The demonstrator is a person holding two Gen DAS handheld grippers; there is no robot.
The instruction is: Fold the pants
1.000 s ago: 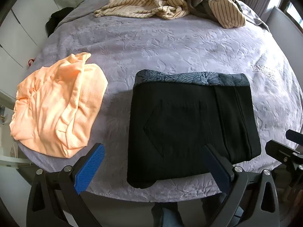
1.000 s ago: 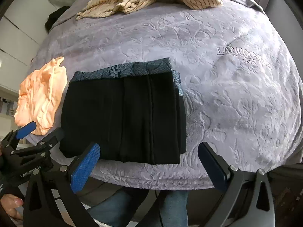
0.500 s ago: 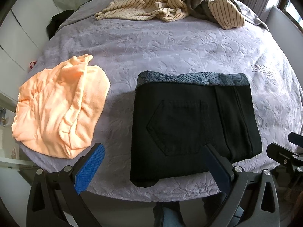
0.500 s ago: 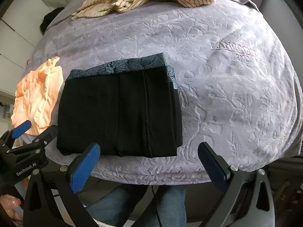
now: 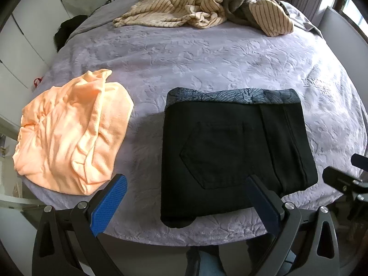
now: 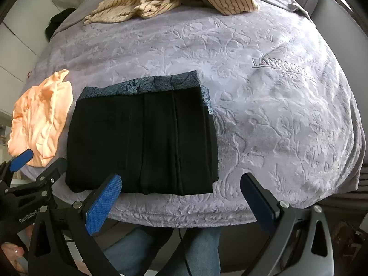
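Note:
The black pants lie folded into a flat rectangle near the front edge of the bed, with a blue patterned band along their far edge. They also show in the right wrist view. My left gripper is open and empty, held just off the bed's front edge in front of the pants. My right gripper is open and empty, off the front edge by the pants' right corner. The left gripper also shows at the left of the right wrist view.
The bed has a lilac embossed cover. A crumpled orange garment lies left of the pants. A heap of striped beige clothes lies at the far side. A dark item sits at the far left edge.
Both grippers have drawn back a little from the folded pants and tilted upward, so more of the far bed shows. The pants have not moved.

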